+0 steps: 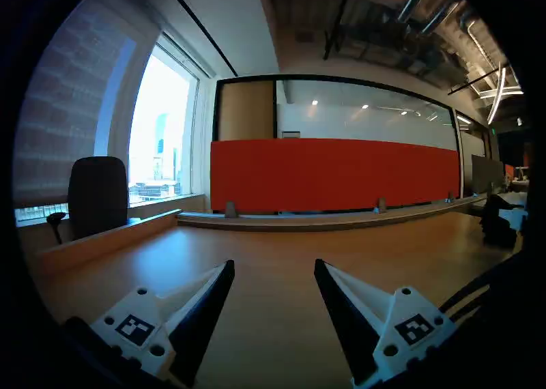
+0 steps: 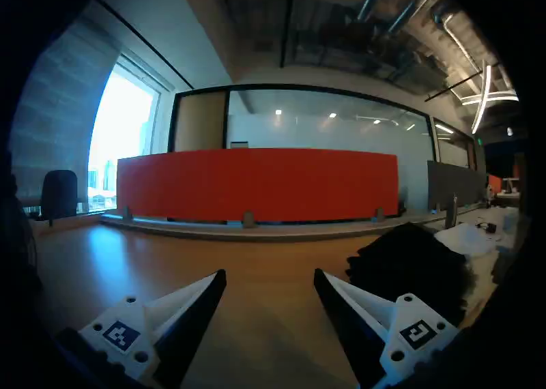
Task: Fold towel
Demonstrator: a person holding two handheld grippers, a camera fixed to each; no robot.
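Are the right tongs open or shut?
Open. The right tongs have a wide gap between the fingers, with the table showing through.

black towel, fluffy, heaped (edge looks layered) on wooden desk, toward its right side

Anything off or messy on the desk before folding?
Nothing stands out. The left gripper and right gripper are both open over the wooden desk, holding nothing. The dark towel pile sits on the desk at the right of the right gripper view, untouched.
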